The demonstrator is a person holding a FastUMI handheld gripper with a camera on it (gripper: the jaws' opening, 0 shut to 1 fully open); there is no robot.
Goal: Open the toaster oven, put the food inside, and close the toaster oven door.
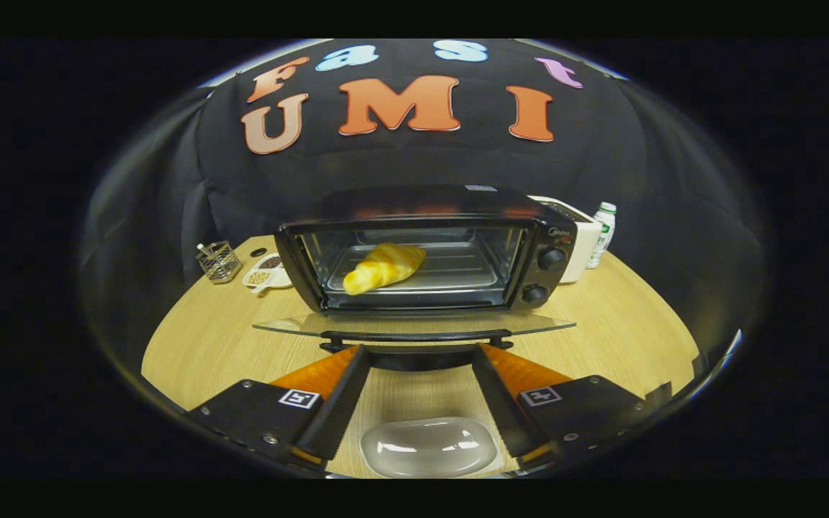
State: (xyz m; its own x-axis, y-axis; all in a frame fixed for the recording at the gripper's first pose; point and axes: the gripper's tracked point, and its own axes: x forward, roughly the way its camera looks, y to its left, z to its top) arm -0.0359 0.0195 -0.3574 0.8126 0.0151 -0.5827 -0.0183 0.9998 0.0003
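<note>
Inside the toaster oven, the croissant lies on the tray; only closing is left.
Its glass door hangs flat open just ahead of the gripper, whose fingers stand apart, holding nothing, above an empty white dish.

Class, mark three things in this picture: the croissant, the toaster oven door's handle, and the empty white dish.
croissant (383,267): gripper view, middle of its golden crust, on the oven tray.
door handle (418,336): gripper view, middle of the black bar, just ahead of the open jaws.
white dish (429,447): gripper view, its bare glossy hollow.
</note>
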